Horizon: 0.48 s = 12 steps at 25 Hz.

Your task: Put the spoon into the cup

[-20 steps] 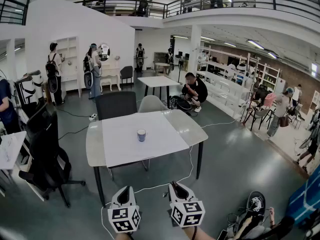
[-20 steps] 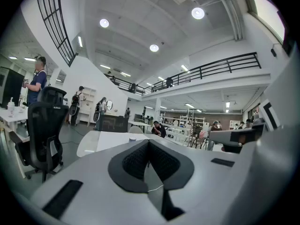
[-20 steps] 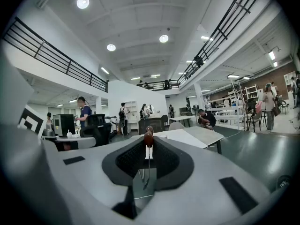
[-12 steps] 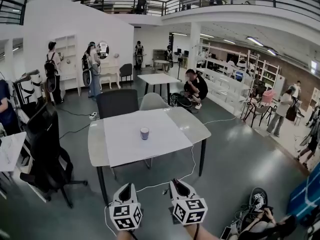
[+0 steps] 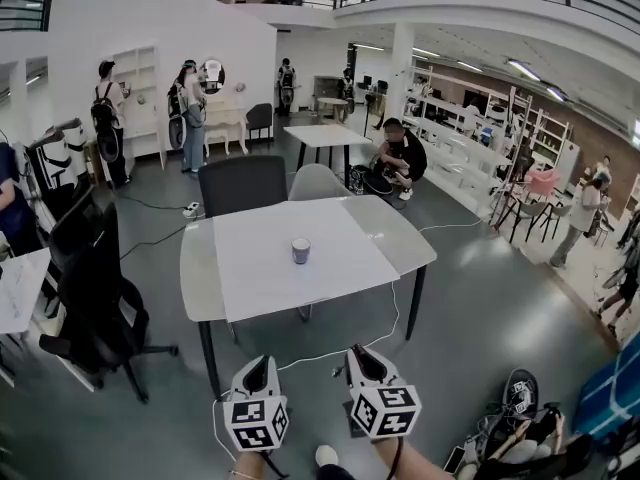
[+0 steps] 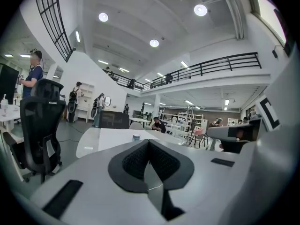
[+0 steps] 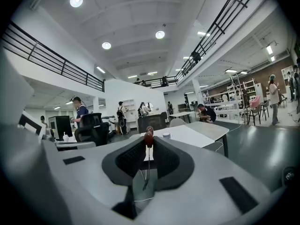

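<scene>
Well back from the bench [image 5: 200, 280], I hold both grippers low over the grey floor [image 5: 470, 298]. My right gripper [image 7: 148, 147] has its fingers pinched on the thin stem of the spoon [image 7: 148, 136], whose reddish-brown rounded end stands upright above them. My left gripper [image 6: 148, 146] carries nothing, its fingers pressed together. The cup [image 5: 301, 251] stands upright near the middle of the bench, far ahead of both grippers.

Left gripper [image 5: 257, 368] held low, jaws together, right gripper [image 5: 366, 358] beside it, jaws pinching spoon [image 7: 148, 137]
</scene>
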Each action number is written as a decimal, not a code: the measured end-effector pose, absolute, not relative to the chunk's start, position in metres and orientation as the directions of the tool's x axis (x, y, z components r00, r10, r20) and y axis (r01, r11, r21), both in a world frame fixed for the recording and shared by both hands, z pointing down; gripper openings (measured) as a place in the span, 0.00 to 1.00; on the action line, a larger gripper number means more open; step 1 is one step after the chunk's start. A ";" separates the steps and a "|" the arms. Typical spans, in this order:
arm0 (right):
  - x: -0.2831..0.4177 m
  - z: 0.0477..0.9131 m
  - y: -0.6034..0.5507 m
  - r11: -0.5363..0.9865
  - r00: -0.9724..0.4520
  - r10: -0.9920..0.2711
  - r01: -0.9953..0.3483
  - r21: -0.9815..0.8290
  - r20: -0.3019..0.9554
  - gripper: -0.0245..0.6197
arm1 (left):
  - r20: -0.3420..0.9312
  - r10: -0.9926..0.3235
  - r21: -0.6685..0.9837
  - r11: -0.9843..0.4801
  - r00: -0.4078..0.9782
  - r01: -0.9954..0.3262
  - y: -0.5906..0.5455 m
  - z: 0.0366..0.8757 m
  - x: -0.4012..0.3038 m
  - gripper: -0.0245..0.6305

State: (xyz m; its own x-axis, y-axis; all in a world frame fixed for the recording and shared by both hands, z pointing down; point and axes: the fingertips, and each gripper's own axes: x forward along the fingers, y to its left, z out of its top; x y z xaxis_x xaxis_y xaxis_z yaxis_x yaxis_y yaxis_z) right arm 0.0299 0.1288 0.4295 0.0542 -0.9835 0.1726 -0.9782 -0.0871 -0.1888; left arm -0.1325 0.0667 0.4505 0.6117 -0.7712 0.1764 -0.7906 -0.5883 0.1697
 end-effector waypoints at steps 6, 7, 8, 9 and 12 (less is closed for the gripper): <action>0.048 0.438 0.075 -0.066 0.031 -0.984 -0.978 -0.196 0.178 0.14 | 0.180 -0.790 0.190 -0.557 0.586 -0.809 0.012 0.457 -0.118 0.05; 0.053 0.436 0.062 -0.058 0.024 -0.985 -0.979 -0.194 0.174 0.14 | 0.173 -0.795 0.193 -0.551 0.581 -0.812 0.000 0.454 -0.113 0.05; 0.058 0.433 0.049 -0.050 0.017 -0.985 -0.980 -0.193 0.170 0.14 | 0.167 -0.799 0.195 -0.548 0.578 -0.813 -0.011 0.450 -0.107 0.05; 0.062 0.429 0.036 -0.044 0.011 -0.986 -0.980 -0.193 0.168 0.14 | 0.164 -0.800 0.196 -0.546 0.577 -0.814 -0.022 0.446 -0.102 0.05; 0.073 0.425 0.003 -0.025 -0.010 -0.984 -0.981 -0.195 0.178 0.14 | 0.167 -0.803 0.192 -0.543 0.572 -0.818 -0.052 0.439 -0.086 0.05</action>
